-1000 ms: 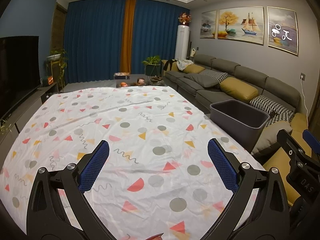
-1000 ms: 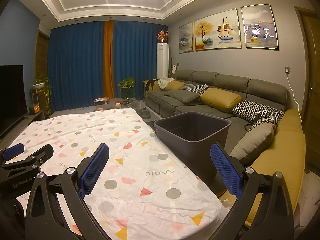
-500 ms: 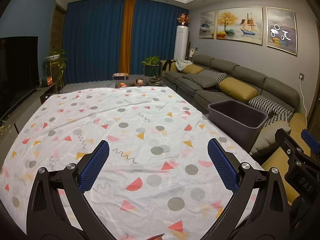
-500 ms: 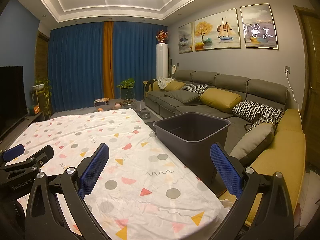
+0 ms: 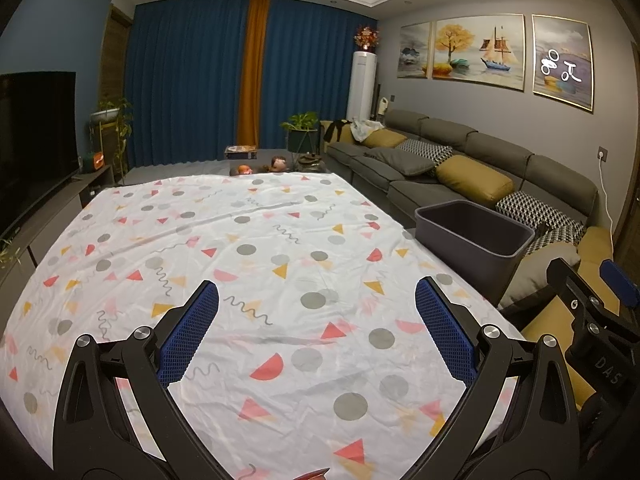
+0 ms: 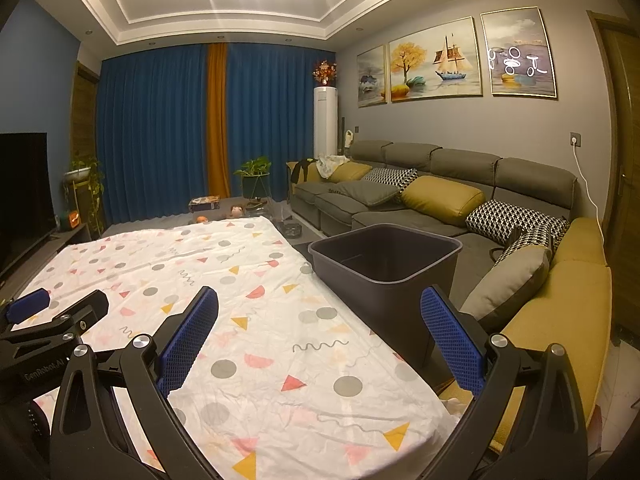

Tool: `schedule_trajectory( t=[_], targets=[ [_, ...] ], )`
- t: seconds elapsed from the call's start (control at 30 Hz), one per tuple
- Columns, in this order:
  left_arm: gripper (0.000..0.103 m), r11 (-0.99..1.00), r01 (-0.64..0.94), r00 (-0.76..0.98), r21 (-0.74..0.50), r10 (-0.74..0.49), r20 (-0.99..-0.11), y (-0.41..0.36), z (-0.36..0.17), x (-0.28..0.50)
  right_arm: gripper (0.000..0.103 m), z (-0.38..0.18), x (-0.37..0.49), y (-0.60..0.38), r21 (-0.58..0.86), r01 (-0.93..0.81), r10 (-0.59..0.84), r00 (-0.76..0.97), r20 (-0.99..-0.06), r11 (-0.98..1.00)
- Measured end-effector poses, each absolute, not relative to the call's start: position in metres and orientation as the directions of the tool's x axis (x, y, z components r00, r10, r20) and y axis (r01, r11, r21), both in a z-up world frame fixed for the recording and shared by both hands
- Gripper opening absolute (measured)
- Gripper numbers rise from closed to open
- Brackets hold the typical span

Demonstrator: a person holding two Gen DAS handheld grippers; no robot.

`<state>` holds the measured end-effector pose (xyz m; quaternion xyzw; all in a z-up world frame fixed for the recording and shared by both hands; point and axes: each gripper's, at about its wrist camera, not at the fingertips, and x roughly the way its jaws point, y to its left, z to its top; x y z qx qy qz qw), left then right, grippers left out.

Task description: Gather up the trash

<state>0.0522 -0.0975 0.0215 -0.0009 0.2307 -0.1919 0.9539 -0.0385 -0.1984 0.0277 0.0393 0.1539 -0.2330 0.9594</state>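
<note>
A dark grey bin [image 6: 384,264] stands off the table's right edge, also seen in the left wrist view as the bin [image 5: 476,240]; what its inside holds is not visible. My left gripper [image 5: 318,332] hangs open above the near part of the patterned tablecloth [image 5: 240,248], nothing between its blue pads [image 5: 188,332]. My right gripper [image 6: 320,340] is open too, over the cloth's near right edge, with the bin just beyond its right finger. No trash shows on the cloth. A small reddish thing [image 5: 314,475] peeks in at the bottom edge of the left wrist view.
A grey sofa [image 6: 440,192] with yellow and patterned cushions runs along the right, close behind the bin. A TV [image 5: 32,128] and low cabinet line the left wall. Small items [image 5: 260,166] lie beyond the table's far end, before blue curtains.
Both views shifted slightly: the bin and cloth sit a little lower and nearer in frame. Both grippers stay open and hold nothing.
</note>
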Motion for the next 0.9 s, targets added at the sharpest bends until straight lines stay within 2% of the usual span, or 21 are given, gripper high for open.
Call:
schedule_trajectory(
  t=[0.9],
  targets=[
    [0.097,0.926,0.367,0.82,-0.091,-0.368,-0.438,-0.0981,0.0225,0.0504,0.097,0.0283,-0.0352,-0.1958,0.002,0.456,-0.433,0.847,-0.309,0.89]
  ],
)
